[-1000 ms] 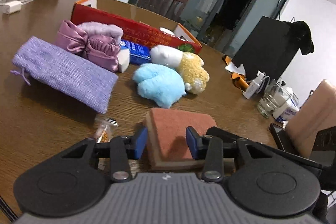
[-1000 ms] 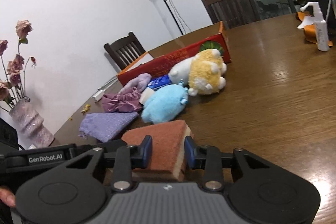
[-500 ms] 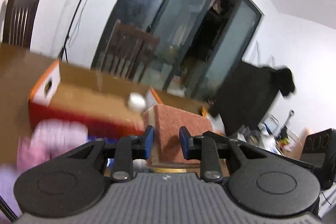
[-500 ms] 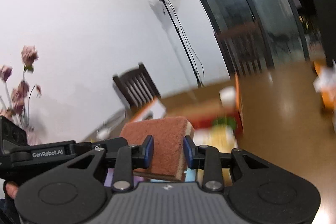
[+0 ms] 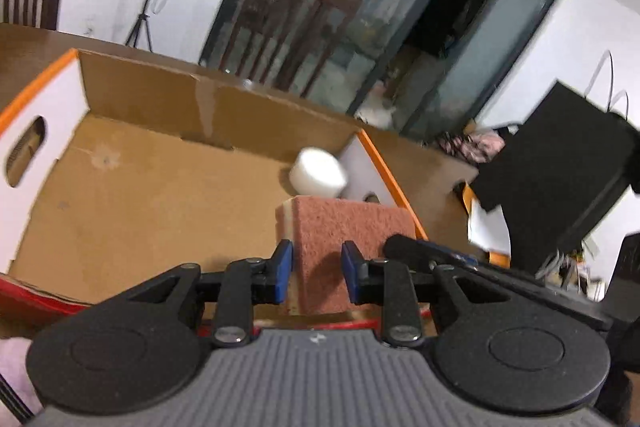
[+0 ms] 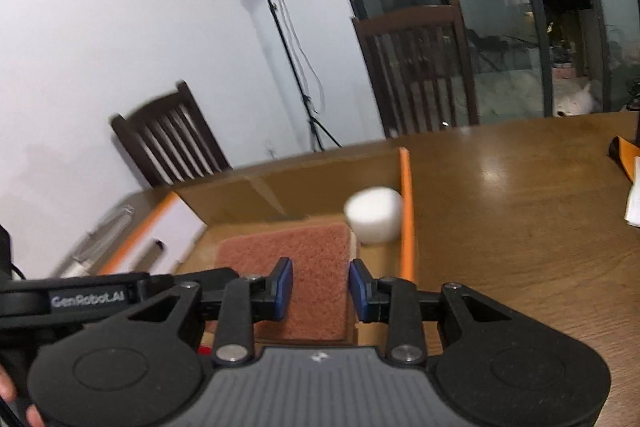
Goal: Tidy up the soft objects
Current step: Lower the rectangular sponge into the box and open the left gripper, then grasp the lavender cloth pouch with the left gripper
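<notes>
Sponge (image 5: 344, 227), rust-red scouring face over yellow foam, pinched by both tools (image 5: 316, 275) (image 6: 320, 287) above box (image 5: 160, 195).

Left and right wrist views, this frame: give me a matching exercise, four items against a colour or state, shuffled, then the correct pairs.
Items:
1. sponge
2. cardboard box
3. white foam cylinder
4. chair

States:
A. lying inside the box, near its right end wall
B. open-topped, orange-edged
C. dark wood, by the wall
D. held by both the left gripper and the right gripper

Pairs: 1-D, 2-B, 3-A, 4-C
</notes>
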Demonstrator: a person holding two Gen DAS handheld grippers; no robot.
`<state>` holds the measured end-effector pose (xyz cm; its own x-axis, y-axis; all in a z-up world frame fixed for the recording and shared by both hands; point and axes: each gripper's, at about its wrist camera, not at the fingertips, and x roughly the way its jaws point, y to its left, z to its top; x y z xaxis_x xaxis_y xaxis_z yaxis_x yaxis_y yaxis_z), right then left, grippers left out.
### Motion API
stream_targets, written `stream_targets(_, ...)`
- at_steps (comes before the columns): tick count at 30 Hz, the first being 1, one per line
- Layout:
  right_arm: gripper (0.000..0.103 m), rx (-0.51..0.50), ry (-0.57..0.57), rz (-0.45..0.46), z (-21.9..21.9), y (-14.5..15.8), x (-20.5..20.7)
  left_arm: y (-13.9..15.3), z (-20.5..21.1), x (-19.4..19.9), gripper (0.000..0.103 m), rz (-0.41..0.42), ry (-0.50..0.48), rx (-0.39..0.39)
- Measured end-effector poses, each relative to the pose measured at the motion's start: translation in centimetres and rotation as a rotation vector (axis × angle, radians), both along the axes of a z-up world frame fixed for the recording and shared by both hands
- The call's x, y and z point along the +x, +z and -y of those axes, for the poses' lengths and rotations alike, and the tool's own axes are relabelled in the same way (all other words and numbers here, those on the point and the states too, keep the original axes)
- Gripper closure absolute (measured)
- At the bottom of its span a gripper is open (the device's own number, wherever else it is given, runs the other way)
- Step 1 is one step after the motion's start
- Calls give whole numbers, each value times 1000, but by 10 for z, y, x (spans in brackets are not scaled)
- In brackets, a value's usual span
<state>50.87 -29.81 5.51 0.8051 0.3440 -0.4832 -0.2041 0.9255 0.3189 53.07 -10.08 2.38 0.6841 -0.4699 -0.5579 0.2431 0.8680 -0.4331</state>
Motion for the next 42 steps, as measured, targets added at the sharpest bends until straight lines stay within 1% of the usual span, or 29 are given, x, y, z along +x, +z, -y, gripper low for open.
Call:
stream_targets(2, 67, -31, -18, 14, -3, -2, -3, -2, 2, -2, 75, 2, -8, 17)
stream_targets(4, 60, -45, -24, 29, -2, 0, -4, 2, 5, -7, 73, 21, -16, 45)
stream_targets(7, 60, -49, -34, 50, 1, 10, -11, 14, 2, -19, 72, 40, -28, 69)
stream_targets(9, 60, -46, -40, 72, 3, 22, -20, 29, -3, -33, 71, 70, -24, 86)
stream_targets(12, 57, -40, -38, 113, 7, 46, -42, 59, -17, -58, 67, 120, -5, 105)
stream_targets(14, 50, -50, -34, 149, 8, 65, -62, 79, -28, -80, 63, 160, 22, 146)
stream_targets(15, 49, -59, -34, 168, 7, 74, -72, 89, -34, -92, 62, 182, 39, 175)
stream_targets(17, 46, -74, -31, 204, 7, 92, -91, 105, -47, -116, 53, 222, 68, 227)
stream_targets(18, 44, -78, -26, 218, 7, 99, -100, 111, -53, -126, 50, 239, 84, 246)
stream_targets(19, 38, -82, -23, 234, 9, 106, -111, 116, -59, -137, 43, 256, 102, 267)
stream_targets(20, 31, -89, -23, 248, 8, 111, -120, 121, -65, -149, 33, 275, 130, 297)
stream_targets(21, 26, -96, -21, 260, 7, 115, -128, 124, -70, -159, 28, 292, 160, 325)
stream_targets(22, 20, -99, -21, 277, 7, 118, -137, 126, -74, -169, 19, 318, 196, 355)
stream_targets(23, 15, -97, -28, 306, 5, 119, -146, 126, -78, -182, 10, 364, 242, 389)
stream_targets(24, 13, -102, -37, 342, 5, 119, -155, 125, -81, -194, 3, 415, 283, 414)
stream_targets(25, 9, -109, -51, 396, 1, 117, -166, 123, -83, -205, 0, 473, 321, 429)
stream_targets(26, 2, -115, -70, 444, -1, 114, -175, 120, -85, -215, 0, 526, 343, 436)
stream_targets(27, 0, -121, -92, 479, -3, 111, -184, 117, -87, -225, 0, 564, 349, 447)
stream_targets(28, 0, -128, -118, 500, -7, 107, -191, 115, -88, -231, 0, 571, 341, 456)
stream_targets(29, 0, -131, -128, 504, -10, 105, -196, 114, -90, -235, 0, 563, 335, 456)
stream_targets(31, 0, -133, -114, 493, -17, 101, -202, 113, -94, -241, 0, 553, 343, 442)
stream_targets(37, 0, -127, -111, 509, -26, 106, -225, 117, -100, -262, 0, 590, 362, 418)
stream_targets(40, 0, -107, -112, 509, -27, 102, -241, 109, -104, -281, 0, 591, 382, 419)
stream_targets(42, 0, -97, -104, 508, -28, 93, -256, 98, -106, -298, 0, 598, 371, 411)
